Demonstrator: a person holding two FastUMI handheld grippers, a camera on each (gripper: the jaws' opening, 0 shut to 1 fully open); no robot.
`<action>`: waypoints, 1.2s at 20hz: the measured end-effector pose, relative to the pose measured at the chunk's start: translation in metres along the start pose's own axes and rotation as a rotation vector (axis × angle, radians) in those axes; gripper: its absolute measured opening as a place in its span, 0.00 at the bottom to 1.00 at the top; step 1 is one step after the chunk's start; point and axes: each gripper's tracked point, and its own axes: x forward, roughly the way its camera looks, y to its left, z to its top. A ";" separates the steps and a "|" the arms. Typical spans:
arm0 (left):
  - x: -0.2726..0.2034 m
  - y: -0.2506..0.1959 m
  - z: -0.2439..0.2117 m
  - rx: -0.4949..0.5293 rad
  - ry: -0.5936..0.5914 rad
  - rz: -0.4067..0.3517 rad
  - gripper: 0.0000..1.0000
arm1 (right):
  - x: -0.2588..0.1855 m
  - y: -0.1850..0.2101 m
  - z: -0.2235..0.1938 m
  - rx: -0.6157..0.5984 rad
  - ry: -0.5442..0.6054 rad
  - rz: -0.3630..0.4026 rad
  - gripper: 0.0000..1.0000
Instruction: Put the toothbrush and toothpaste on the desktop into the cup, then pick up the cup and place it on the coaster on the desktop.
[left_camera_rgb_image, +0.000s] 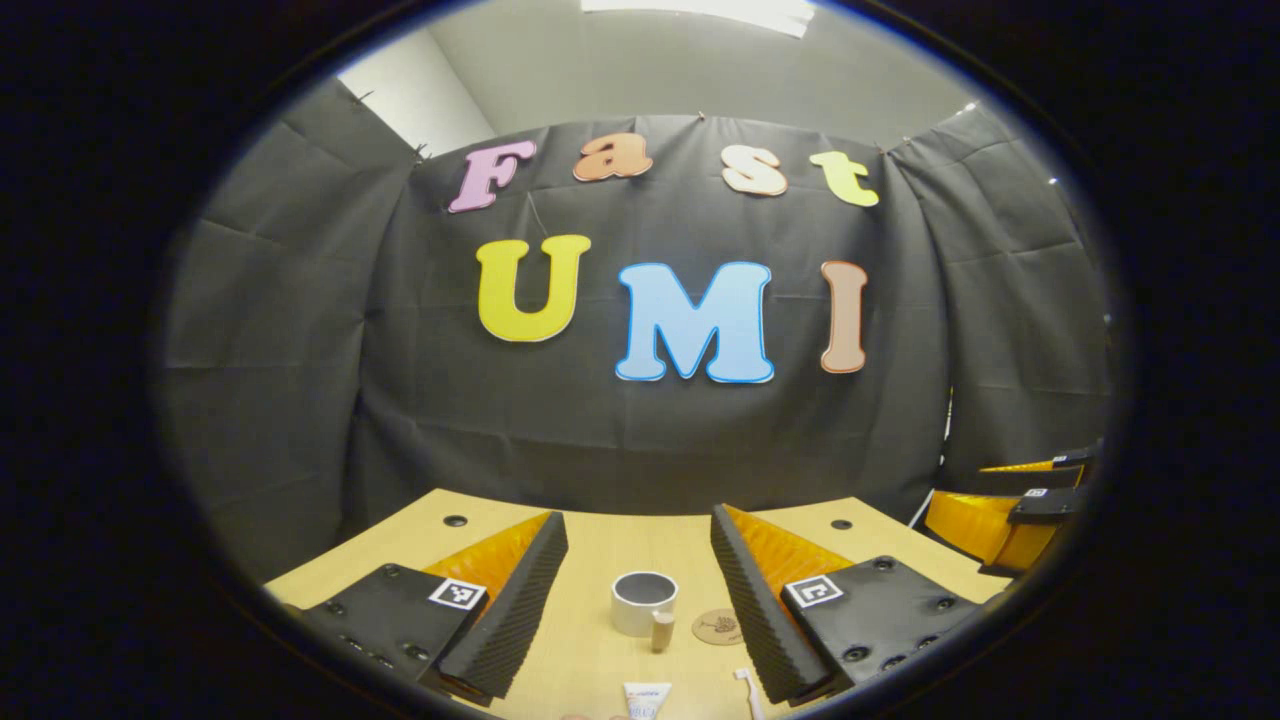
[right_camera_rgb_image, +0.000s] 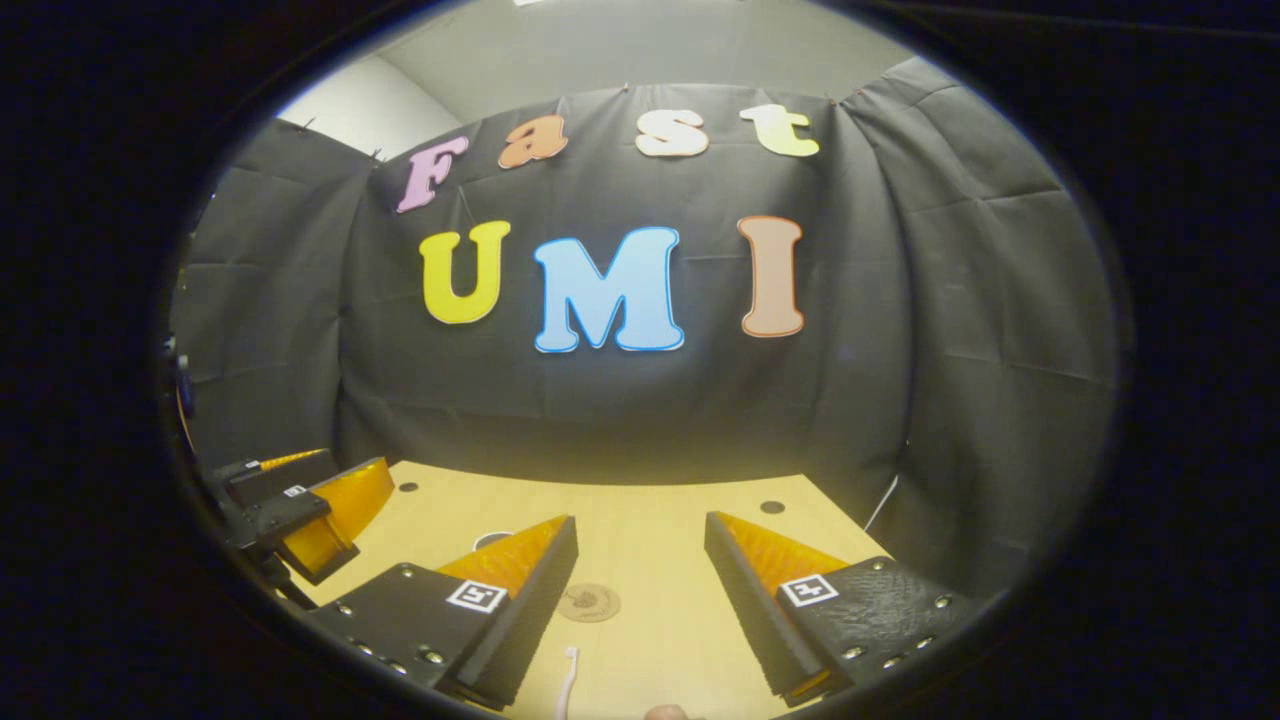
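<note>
Nearest to us in the left gripper view, the left gripper (left_camera_rgb_image: 639, 545) has its two fingers spread wide apart, nothing between them. Same for the right gripper (right_camera_rgb_image: 640, 545) in the right gripper view: jaws wide, holding nothing, raised over the desktop (right_camera_rgb_image: 660, 520).

We see the wooden desktop (left_camera_rgb_image: 600, 545) running back to the black cloth wall, with small dark round holes near its far edge.

We spot the right gripper at the right edge of the left gripper view, and the left gripper at the left edge of the right gripper view, off to the side.

Cup (left_camera_rgb_image: 643, 602): white, upright, open top, standing on the desktop between the left gripper's fingers in the picture, a small brown handle toward us.

Coaster (left_camera_rgb_image: 717, 627): round, brown, flat on the desktop just right of the cup, not under it. We also see it in the right gripper view (right_camera_rgb_image: 589, 603).

Toothpaste (left_camera_rgb_image: 646, 701): white tube lying at the near edge, in front of the cup.

Toothbrush (left_camera_rgb_image: 748, 692): white, lying near the toothpaste, to its right; also seen at (right_camera_rgb_image: 567, 682).
</note>
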 end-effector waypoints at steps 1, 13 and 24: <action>0.001 0.001 -0.002 -0.004 0.004 -0.005 0.95 | 0.001 0.002 -0.002 -0.004 0.008 0.002 0.84; 0.016 -0.007 -0.083 -0.017 0.280 -0.069 0.90 | 0.023 0.026 -0.076 0.025 0.327 0.049 0.84; 0.014 -0.006 -0.168 -0.031 0.584 -0.066 0.90 | 0.016 0.048 -0.155 0.054 0.644 0.107 0.84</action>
